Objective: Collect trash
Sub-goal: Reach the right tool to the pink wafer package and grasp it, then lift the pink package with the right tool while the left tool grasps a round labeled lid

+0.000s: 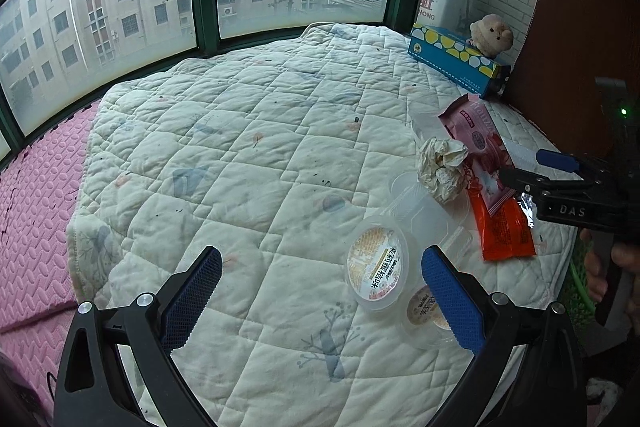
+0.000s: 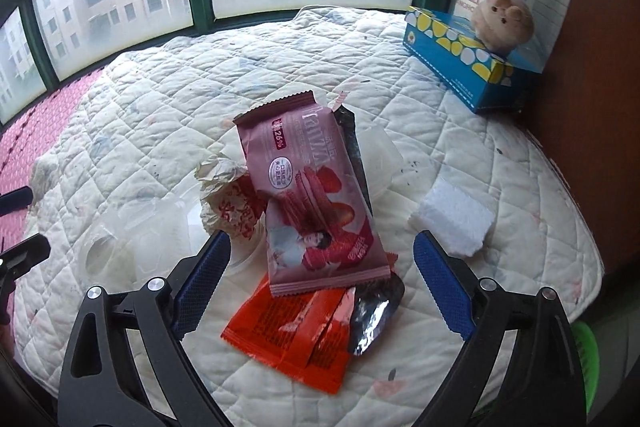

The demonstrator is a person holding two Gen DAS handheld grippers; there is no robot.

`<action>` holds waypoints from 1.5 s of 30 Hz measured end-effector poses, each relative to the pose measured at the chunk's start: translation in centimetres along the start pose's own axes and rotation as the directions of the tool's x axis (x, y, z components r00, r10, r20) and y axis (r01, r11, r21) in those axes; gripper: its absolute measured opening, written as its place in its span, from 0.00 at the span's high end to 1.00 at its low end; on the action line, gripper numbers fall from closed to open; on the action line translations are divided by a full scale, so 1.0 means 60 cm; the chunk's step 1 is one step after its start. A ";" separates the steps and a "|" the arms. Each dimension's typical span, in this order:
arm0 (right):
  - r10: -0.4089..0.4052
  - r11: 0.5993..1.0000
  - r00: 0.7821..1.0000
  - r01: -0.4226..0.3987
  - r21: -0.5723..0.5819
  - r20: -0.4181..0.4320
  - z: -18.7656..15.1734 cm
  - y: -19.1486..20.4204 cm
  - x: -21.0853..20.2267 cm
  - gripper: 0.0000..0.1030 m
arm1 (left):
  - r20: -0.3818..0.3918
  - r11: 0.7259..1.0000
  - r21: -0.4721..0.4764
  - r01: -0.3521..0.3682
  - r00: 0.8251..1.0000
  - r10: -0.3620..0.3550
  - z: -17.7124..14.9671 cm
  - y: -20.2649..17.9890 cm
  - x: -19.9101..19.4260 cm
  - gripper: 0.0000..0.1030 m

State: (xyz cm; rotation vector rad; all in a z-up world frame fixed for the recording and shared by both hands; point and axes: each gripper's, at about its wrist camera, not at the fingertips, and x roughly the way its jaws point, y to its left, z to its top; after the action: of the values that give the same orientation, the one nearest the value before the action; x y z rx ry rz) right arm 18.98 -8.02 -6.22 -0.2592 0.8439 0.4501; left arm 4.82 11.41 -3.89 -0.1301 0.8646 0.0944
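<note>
Trash lies in a heap on the white quilt (image 1: 240,131). In the right wrist view, a pink snack wrapper (image 2: 312,203) rests on an orange wrapper (image 2: 296,323) with a foil scrap (image 2: 372,319) beside them. My right gripper (image 2: 324,279) is open, and the pink wrapper's lower end lies between the jaws without touching the pads. A crumpled paper (image 2: 224,183) and a clear plastic tray (image 2: 132,239) sit to the left. My left gripper (image 1: 324,295) is open over the quilt, with a round lidded cup (image 1: 378,269) just inside its right finger (image 1: 452,299). A second cup (image 1: 424,311) is half hidden behind that finger.
A blue tissue box (image 2: 460,63) with a plush toy (image 2: 506,23) on it stands at the back right, by a brown wall. A white foam piece (image 2: 452,219) and a clear cup (image 2: 376,155) lie right of the heap. A pink floor mat (image 1: 36,195) borders the quilt on the left, with windows behind.
</note>
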 end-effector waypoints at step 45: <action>0.020 0.992 0.999 -0.024 0.125 0.039 -0.031 -0.068 -0.026 0.77 | -0.109 0.969 0.096 0.227 0.970 -0.216 -0.052 -0.121 0.064 0.23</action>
State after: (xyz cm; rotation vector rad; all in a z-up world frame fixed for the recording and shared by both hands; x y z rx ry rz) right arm 18.80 -12.77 -6.05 -0.1252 0.8356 0.4194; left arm 5.95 3.90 -8.28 -0.1302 0.9459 -0.1696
